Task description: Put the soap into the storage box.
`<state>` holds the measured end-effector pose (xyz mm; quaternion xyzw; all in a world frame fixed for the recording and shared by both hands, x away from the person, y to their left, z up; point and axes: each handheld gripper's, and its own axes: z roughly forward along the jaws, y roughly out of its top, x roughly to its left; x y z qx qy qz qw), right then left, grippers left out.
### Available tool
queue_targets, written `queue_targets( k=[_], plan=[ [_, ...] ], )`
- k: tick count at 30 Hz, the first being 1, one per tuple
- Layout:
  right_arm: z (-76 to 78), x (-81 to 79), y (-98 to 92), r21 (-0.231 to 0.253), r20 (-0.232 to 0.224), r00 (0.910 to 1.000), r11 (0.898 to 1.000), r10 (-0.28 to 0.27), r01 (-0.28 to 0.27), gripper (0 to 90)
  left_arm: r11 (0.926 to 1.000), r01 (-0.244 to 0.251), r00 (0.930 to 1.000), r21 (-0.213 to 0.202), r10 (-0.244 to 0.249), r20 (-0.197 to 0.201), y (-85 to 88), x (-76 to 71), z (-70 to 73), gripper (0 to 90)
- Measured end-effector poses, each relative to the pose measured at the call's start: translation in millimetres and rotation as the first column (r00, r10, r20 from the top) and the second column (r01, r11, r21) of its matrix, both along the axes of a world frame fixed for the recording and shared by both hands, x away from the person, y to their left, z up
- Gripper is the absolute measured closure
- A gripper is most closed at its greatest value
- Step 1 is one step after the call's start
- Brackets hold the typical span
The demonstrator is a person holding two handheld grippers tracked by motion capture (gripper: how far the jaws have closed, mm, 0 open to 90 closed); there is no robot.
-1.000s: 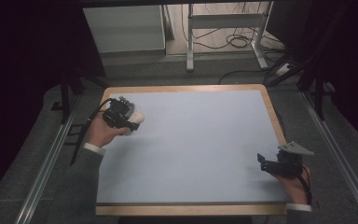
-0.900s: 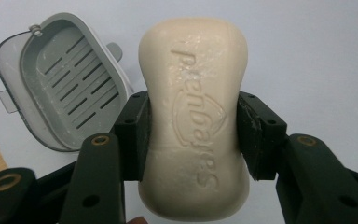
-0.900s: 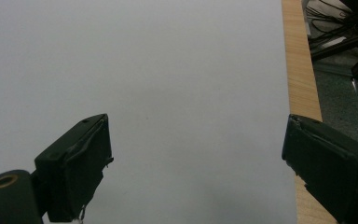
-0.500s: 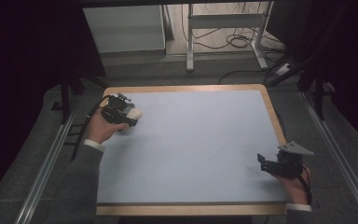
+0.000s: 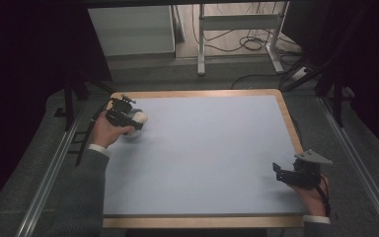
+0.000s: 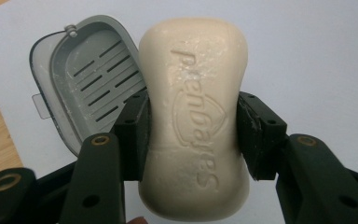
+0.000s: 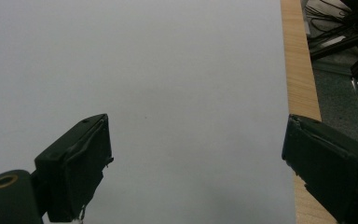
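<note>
The soap (image 6: 195,116) sits by the bench's (image 5: 212,158) far left corner, just beside the grey soap dish (image 6: 86,88). The left hand-held gripper (image 6: 193,135) pinches it. Most of the bench lies bare. The right hand-held gripper (image 7: 196,163) is spread wide, holding nothing.

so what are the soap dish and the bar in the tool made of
The dish looks like moulded grey plastic, matte, with slots cut in its floor. The bar looks like cream soap: waxy, dull surface with a pressed-in logo and rounded edges.
</note>
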<state>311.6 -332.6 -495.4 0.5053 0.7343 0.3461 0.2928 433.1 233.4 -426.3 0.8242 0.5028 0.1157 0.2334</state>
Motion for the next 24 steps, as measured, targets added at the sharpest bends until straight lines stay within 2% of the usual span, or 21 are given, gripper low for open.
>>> queue_targets(
  k=[7,17,24],
  plan=[
    [0.3,-0.3,-2.1,0.004,0.002,1.0,1.0,-0.003,0.003,8.0,0.9997,-0.018,0.9998,0.016,0.018,-0.002,3.5,6.0,-0.2,49.6],
    [1.3,-1.1,-3.0,0.005,0.006,1.0,1.0,-0.007,0.007,7.9,0.999,-0.045,0.9986,0.005,0.045,-0.028,10.0,17.7,-6.9,49.6],
    [1.6,-1.1,-3.8,0.006,0.008,0.9999,1.0,-0.009,0.009,7.9,0.9967,-0.081,0.9964,-0.004,0.081,-0.024,14.9,28.8,-12.9,49.6]
  ],
)
